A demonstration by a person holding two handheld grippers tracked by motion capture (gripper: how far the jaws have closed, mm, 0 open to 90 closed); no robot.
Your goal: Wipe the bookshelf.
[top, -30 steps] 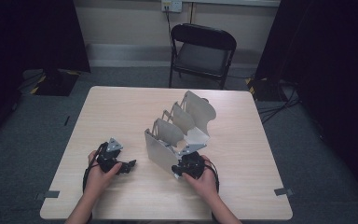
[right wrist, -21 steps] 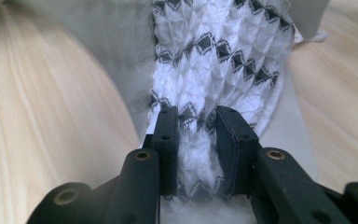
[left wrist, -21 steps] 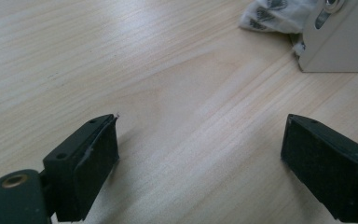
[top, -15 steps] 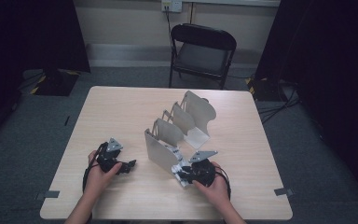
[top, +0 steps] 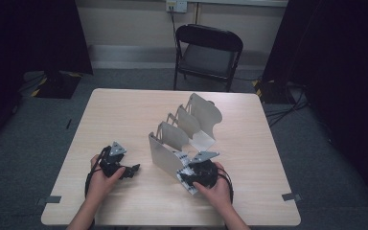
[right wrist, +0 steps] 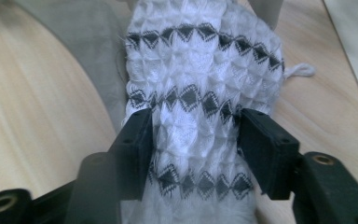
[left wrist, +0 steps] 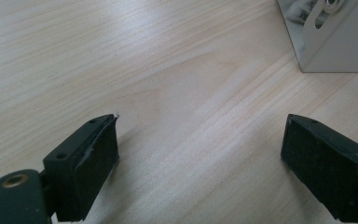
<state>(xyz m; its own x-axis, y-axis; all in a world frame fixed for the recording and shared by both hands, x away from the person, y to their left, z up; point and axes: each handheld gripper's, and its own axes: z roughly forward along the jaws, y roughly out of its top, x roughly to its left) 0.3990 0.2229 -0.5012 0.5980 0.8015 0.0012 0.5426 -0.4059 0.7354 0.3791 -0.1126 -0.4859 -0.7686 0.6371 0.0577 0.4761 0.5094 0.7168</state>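
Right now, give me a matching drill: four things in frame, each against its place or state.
Things:
1. left hand-held gripper
2. right hand-held gripper
3. white cloth
4. folding chair

States or places:
A. beyond the table's far edge
B. black diamond bands, lying by the metal rack
C. jaws wide over bare wood
D. jaws just opening, cloth between them

Pairs: 1-C, 2-D, 3-B, 4-A

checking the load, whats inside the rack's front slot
A white cloth with black diamond bands lies in the rack's front slot, its near end between the right claw's jaws, which have just been opening. The rack's front plate hides the slot's floor.
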